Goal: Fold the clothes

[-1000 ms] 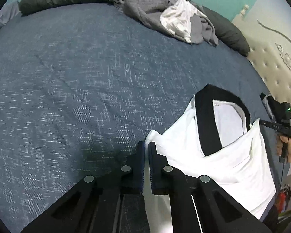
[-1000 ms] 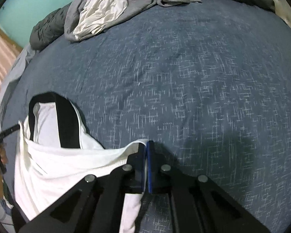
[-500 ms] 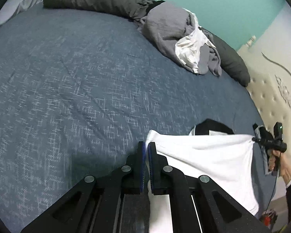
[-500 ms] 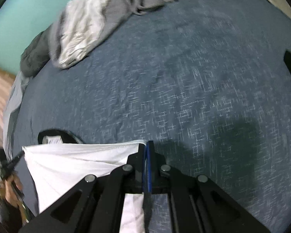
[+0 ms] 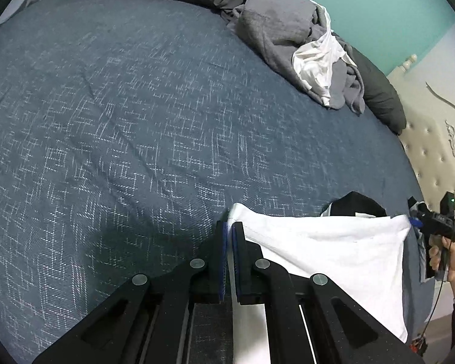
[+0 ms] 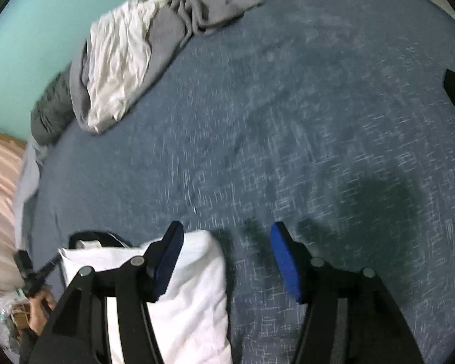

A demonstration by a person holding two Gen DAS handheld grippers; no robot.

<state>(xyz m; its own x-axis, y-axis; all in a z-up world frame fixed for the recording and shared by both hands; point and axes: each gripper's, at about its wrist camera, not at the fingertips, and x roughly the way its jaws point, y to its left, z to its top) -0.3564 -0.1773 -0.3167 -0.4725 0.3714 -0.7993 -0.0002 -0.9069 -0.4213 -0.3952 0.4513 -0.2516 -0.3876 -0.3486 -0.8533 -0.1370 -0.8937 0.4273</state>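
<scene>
Item: left gripper (image 5: 230,227), jaws pinched on the near-left corner of the white garment (image 5: 333,251), which lies on the blue bedspread (image 5: 136,121) with its folded edge running rightward toward the right gripper (image 6: 226,236), jaws spread wide and holding nothing, its left finger (image 6: 170,251) resting over the cloth's right corner. The left gripper is thus the one in contact; the black collar (image 5: 356,204) peeks from beyond the folded edge. Not determinable: the garment's near portion, hidden under both grippers; the right view is motion-blurred; a heap of grey and white laundry (image 5: 303,45) lies well apart at the far edge.

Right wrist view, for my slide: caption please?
Open right gripper beside the white garment lying on the blue bedspread.
</scene>
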